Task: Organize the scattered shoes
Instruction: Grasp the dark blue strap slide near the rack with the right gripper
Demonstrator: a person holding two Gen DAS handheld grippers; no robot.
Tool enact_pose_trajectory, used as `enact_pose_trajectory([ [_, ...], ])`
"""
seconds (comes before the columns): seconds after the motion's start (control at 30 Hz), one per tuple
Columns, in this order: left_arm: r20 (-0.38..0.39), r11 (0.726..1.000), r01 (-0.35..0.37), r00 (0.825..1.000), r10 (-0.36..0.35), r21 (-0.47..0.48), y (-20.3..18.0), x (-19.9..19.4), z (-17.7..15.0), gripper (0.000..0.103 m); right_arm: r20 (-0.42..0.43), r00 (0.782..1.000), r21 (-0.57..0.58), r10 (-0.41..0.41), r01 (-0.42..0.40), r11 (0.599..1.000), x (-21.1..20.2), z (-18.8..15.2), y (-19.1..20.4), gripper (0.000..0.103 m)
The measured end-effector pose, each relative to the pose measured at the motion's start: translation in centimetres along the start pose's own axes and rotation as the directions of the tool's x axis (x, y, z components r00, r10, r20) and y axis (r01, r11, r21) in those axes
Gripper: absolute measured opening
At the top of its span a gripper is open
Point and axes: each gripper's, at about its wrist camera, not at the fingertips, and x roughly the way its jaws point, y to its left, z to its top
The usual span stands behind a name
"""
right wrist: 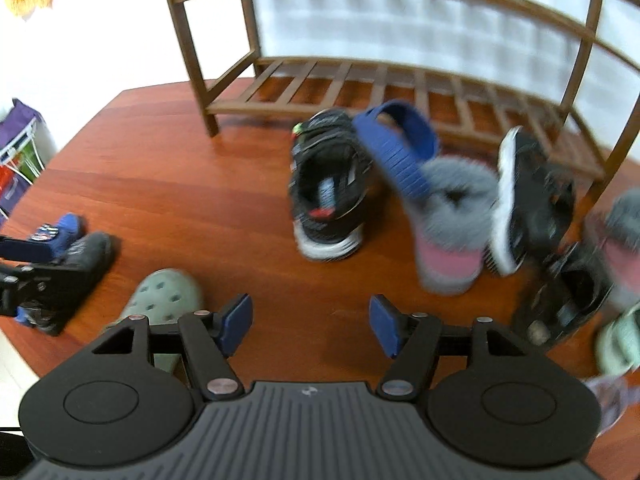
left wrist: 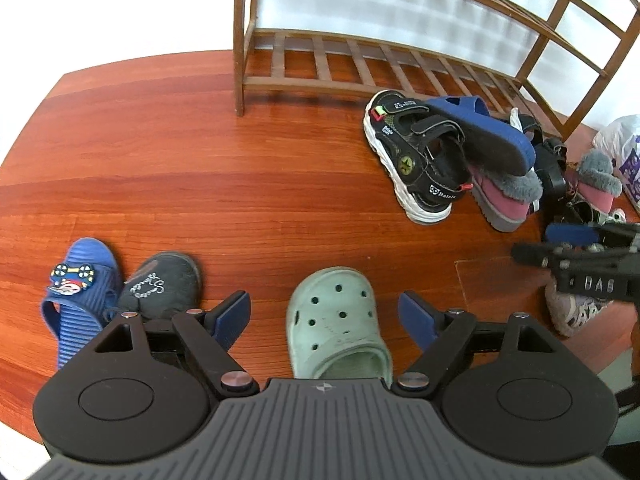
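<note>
target: green clog (left wrist: 338, 324) on floor, between spread fingers of left gripper (left wrist: 323, 316), untouched | axis: toe far, heel near | right gripper (right wrist: 311, 326): fingers spread, empty, seemingly farther

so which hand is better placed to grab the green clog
Left. The clog lies right between the open left fingers. The right gripper is open over bare floor, with the clog off to its left.

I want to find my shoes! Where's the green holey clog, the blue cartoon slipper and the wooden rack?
green clog (left wrist: 334, 316): left wrist view, on its holed toe.
blue cartoon slipper (left wrist: 82, 280): left wrist view, on its strap.
wooden rack (left wrist: 240, 40): left wrist view, on its left post.
</note>
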Motion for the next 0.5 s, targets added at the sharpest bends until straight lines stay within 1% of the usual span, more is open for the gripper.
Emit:
enact_pose_trajectory([
  [0.07,-0.004,1.000,-0.011,1.000,0.011,-0.019,-0.3,0.2,0.0,0.083,0.018,0.999,-0.054,-0.031,0.032,0.998,0.1,1.0,-0.9,0.071],
  [0.2,-0.008,0.997,-0.039,0.999,0.039,-0.061,-0.3,0.2,-0.1,0.083,0.049,0.997,-0.134,-0.064,0.070,0.989,0.8,2.7,-2.0,0.071],
  [0.37,-0.005,0.993,-0.066,0.998,0.065,-0.095,-0.3,-0.1,0.0,0.083,0.074,0.994,-0.187,-0.075,0.088,0.978,1.9,4.4,-3.1,0.069],
  [0.47,-0.003,0.991,-0.074,0.997,0.074,-0.109,-0.3,-0.2,0.1,0.083,0.082,0.994,-0.240,-0.073,0.091,0.966,3.1,5.4,-3.3,0.057],
  [0.5,-0.003,0.991,-0.075,0.997,0.075,-0.111,-0.4,-0.2,0.1,0.083,0.083,0.994,-0.255,-0.073,0.092,0.962,3.5,5.6,-3.3,0.049],
])
